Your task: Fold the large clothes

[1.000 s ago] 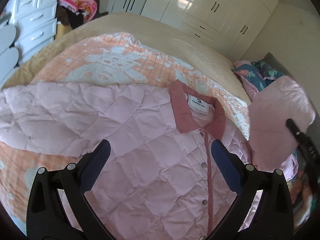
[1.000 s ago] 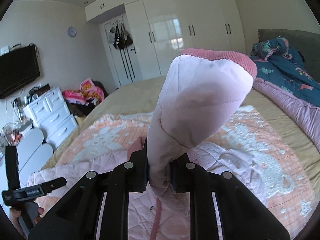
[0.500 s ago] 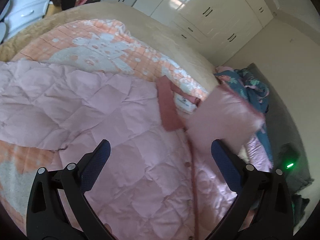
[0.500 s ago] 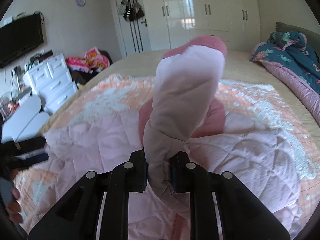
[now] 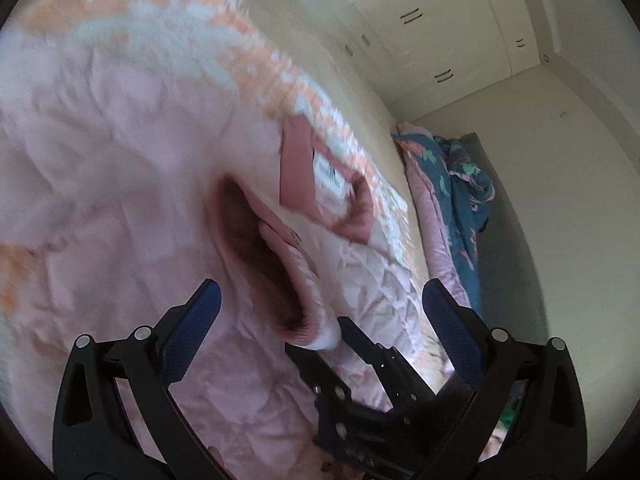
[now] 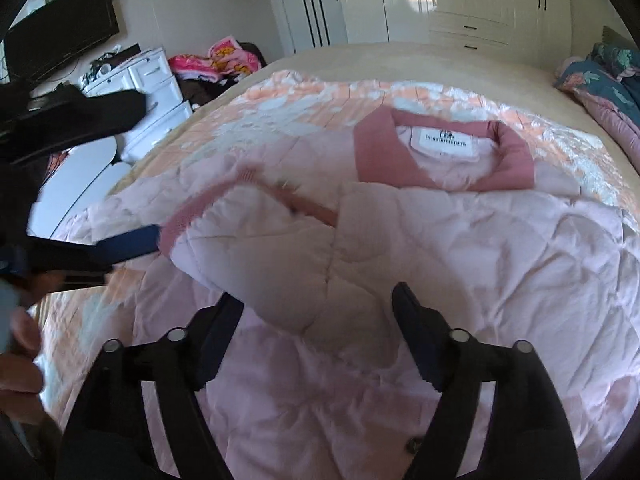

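Right gripper [image 6: 316,312] jaws opening, nothing pinched; the sleeve [image 6: 256,240] lies just ahead of them, laid across the chest of the jacket [image 6: 480,264]. Left gripper [image 5: 320,312] open wide, empty, hovering at the sleeve's cuff [image 5: 276,236]. Jacket lies flat, front up, on the bed [image 6: 420,60], collar [image 6: 400,152] toward the far side. Step in hand: sleeve fold-in, release phase. Next move likely calls for taking the other sleeve and folding it across likewise.
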Action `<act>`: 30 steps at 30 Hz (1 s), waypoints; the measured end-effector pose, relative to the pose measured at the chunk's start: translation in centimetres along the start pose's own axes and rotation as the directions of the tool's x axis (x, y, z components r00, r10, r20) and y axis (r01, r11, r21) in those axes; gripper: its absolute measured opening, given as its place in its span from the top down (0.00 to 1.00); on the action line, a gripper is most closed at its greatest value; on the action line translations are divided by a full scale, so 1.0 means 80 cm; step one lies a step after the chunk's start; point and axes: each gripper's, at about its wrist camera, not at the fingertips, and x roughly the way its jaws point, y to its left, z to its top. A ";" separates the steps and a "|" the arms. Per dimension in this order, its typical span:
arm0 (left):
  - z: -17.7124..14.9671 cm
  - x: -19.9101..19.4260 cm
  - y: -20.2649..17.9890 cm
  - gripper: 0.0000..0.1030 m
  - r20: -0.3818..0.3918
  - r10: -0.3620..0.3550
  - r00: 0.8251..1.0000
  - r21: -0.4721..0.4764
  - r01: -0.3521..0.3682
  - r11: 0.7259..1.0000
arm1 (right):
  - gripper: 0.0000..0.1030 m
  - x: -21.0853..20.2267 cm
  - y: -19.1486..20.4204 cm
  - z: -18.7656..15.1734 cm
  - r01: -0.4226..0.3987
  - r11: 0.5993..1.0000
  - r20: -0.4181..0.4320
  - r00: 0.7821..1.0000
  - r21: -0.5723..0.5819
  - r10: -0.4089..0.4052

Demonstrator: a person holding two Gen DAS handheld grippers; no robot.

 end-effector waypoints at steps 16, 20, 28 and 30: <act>-0.029 0.051 0.008 0.93 0.036 0.287 0.957 0.145 -0.290 0.946 | 0.27 -0.124 -0.174 -0.035 0.342 0.927 0.088 0.930 0.154 -0.358; -0.018 0.025 -0.007 0.95 0.104 0.271 0.957 0.183 -0.286 0.941 | 0.27 -0.126 -0.218 -0.035 0.339 0.910 0.057 0.931 0.240 -0.362; -0.002 0.018 -0.001 0.95 0.148 0.353 0.924 0.196 -0.377 0.905 | 0.27 -0.080 -0.259 -0.046 0.308 0.905 -0.077 0.951 0.295 -0.299; -0.005 0.027 0.004 0.95 0.137 0.390 0.911 0.204 -0.411 0.889 | 0.27 -0.072 -0.257 -0.053 0.314 0.903 -0.097 0.950 0.293 -0.298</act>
